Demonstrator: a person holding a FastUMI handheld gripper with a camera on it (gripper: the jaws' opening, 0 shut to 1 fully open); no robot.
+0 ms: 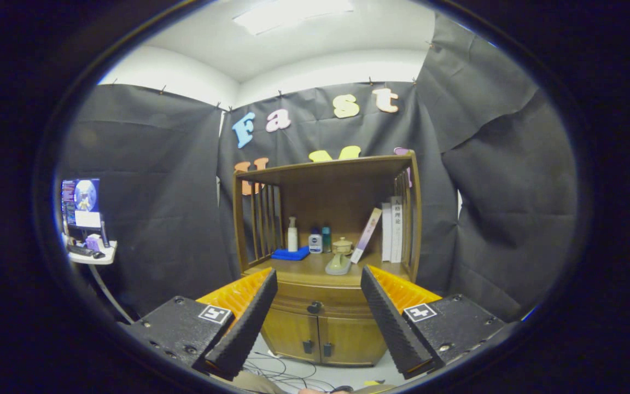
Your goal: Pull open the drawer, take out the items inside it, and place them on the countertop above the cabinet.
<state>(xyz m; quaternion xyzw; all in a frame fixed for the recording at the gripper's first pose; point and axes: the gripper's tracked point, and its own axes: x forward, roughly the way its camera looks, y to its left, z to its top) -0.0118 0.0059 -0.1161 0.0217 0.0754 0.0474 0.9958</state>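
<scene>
Jaws spread wide, holding nothing; closed drawer (315, 300) with knob (314, 307) straight ahead between them, centre frame, below cluttered worktop (298, 269).

countertop (304, 269): blue cloth (290, 254), bottles (292, 234), books (392, 230).

Beyond tool: books (395, 229) upright against cabinet's right side, leaning box (366, 235) beside them. Far left of tool: monitor (81, 202) on side table (96, 257). Cables (271, 369) on floor.

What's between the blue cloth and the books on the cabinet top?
In the gripper view, between the blue cloth and books: pump bottle, two small containers, lidded pot, and a leaning box.
</scene>
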